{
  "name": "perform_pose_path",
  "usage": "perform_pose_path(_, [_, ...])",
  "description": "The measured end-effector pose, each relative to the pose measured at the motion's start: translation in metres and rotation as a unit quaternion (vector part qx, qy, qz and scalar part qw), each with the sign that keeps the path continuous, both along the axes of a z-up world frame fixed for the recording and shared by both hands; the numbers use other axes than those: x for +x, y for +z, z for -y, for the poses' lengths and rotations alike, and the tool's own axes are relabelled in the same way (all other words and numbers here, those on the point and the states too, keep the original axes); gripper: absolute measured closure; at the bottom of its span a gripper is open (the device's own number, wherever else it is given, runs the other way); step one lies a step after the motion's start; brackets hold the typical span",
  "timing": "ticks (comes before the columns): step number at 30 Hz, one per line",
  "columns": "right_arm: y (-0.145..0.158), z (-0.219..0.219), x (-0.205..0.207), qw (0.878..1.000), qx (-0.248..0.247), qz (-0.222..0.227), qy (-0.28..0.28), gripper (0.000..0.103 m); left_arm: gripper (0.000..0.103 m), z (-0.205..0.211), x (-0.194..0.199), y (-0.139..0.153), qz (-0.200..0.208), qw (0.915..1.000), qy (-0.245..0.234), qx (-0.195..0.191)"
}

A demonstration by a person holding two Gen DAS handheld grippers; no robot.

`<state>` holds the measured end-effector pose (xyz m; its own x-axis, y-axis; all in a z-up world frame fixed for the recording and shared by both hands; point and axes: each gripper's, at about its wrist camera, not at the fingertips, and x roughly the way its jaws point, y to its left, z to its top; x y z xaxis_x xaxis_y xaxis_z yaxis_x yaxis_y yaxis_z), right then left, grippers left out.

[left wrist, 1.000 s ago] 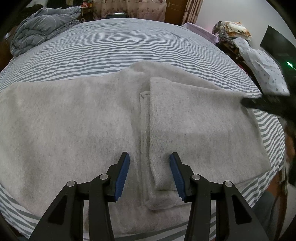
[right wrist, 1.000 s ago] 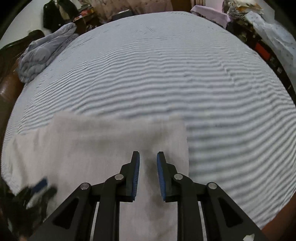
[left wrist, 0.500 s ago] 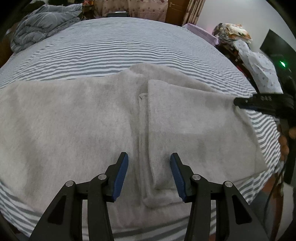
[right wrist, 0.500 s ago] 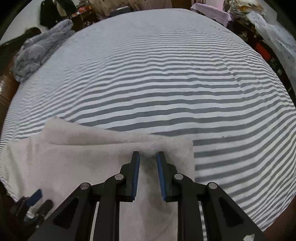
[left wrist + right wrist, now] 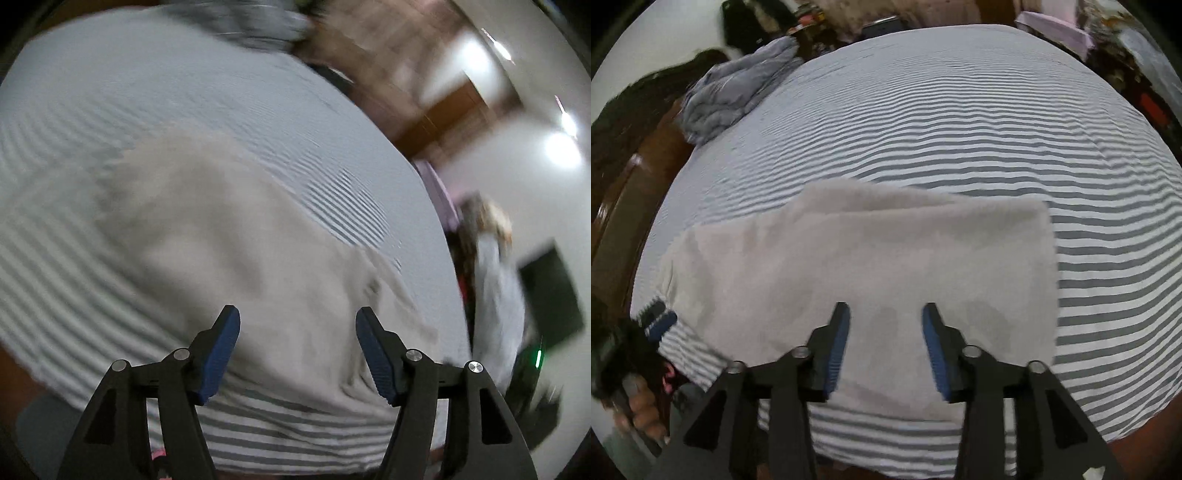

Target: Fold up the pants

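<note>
1. The pants (image 5: 857, 266), pale grey and fleecy, lie flat on the bed (image 5: 960, 129), folded into a wide rectangle near the bed's near edge.
2. In the right wrist view one layer sits on another; the upper edge of the lower layer peeks out behind the top one, and the right-hand side ends in a fairly straight edge.
3. The left wrist view is badly blurred; the pants (image 5: 229, 240) show only as a light patch across the striped sheet (image 5: 92, 110), and their folds cannot be made out.
4. The right claw (image 5: 885, 325) hovers over the near part of the pants, its blue pads spread and nothing between them; the jaws have just been opening.
5. The left claw (image 5: 297, 332) is also spread above the fabric, gripping nothing, and its jaws have just been opening too.
6. The left claw appears in the right wrist view at the pants' left end (image 5: 659, 321), with a hand (image 5: 642, 410) below it.
7. A crumpled grey blanket (image 5: 735, 92) lies at the far left corner of the bed, well apart from the pants.
</note>
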<state>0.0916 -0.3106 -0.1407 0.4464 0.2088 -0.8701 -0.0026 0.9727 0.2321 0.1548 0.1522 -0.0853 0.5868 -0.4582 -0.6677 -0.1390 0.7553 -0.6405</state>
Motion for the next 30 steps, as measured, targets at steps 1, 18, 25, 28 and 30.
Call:
perform_pose_path(1, [0.000, -0.009, -0.002, 1.000, -0.001, -0.001, 0.004, 0.057, 0.037, -0.015, 0.000, -0.007, -0.012, 0.9996, 0.020, -0.018])
perform_pose_path(18, [-0.025, -0.094, 0.019, 0.997, -0.009, -0.043, 0.068, 0.053, 0.037, -0.095, 0.030, -0.104, -0.085, 0.9684, 0.131, -0.195])
perform_pose_path(25, [-0.047, -0.098, 0.034, 0.996, -0.014, -0.065, 0.063, 0.052, 0.030, -0.085, 0.061, -0.097, -0.060, 0.9779, 0.117, -0.162])
perform_pose_path(28, [-0.053, -0.101, 0.036, 0.996, -0.010, -0.066, 0.064, 0.052, 0.032, -0.081, 0.060, -0.094, -0.053, 0.9768, 0.128, -0.163])
perform_pose_path(30, [-0.056, -0.105, 0.038, 0.995, -0.008, -0.067, 0.071, 0.052, 0.045, -0.078, 0.056, -0.091, -0.044, 0.9786, 0.131, -0.153])
